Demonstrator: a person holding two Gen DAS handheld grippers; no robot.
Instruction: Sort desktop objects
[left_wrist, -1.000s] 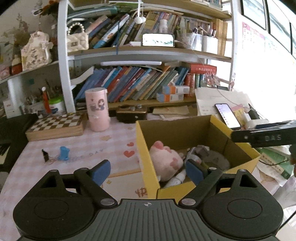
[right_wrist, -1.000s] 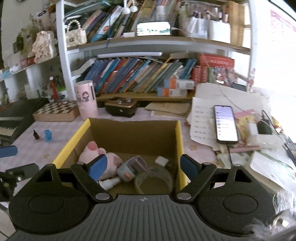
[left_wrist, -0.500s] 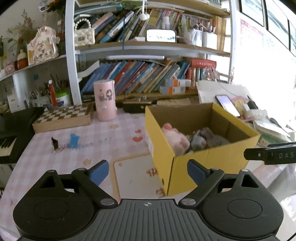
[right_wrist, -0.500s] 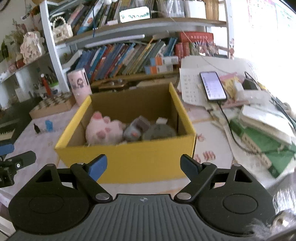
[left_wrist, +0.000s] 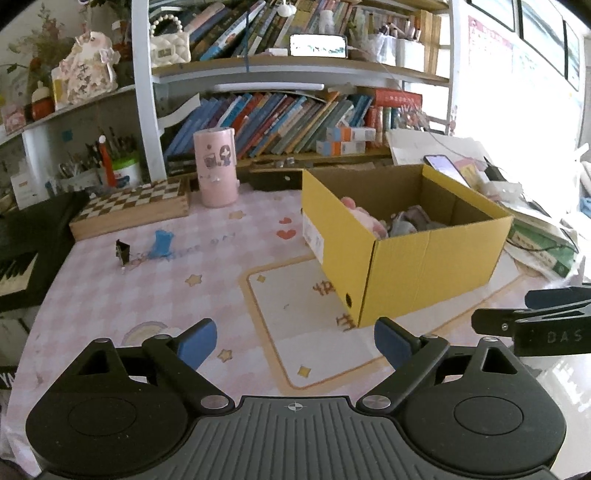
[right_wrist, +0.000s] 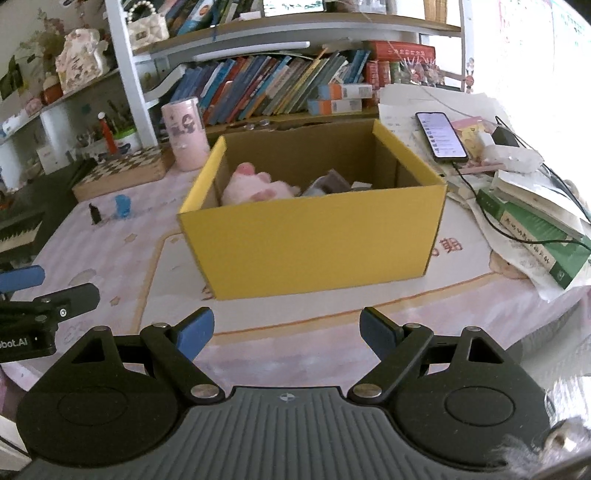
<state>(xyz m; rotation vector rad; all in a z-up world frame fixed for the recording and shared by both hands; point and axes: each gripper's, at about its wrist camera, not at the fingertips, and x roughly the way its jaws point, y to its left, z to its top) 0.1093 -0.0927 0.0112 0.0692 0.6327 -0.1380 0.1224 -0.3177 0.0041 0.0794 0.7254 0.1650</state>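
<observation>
On the desk (right_wrist: 480, 295), dead centre in the right wrist view, sits the yellow box (right_wrist: 314, 236). Inside it there's a pink plush (right_wrist: 255, 188) at about 10 o'clock, with some grey stuff (right_wrist: 328, 182) next to it that I can't really make out.

Right gripper (right_wrist: 286, 334) hangs just short of the box's near wall, tongs spread wide, nothing between them. Left gripper (left_wrist: 293, 343) is the same deal, spread and empty, over the pink checked mat (left_wrist: 147, 288), with the box up at its 1 o'clock.

Still loose on the mat: a small blue thing (left_wrist: 161, 243) and a tiny black thing (left_wrist: 122, 252), just beside each other at 10 o'clock from the left gripper. Behind them is a chessboard box (left_wrist: 133, 210) and a pink cylinder (left_wrist: 216, 171). A phone (right_wrist: 440, 136) lies on papers at 1 o'clock from the box, and green books (right_wrist: 535, 232) at 3 o'clock.
</observation>
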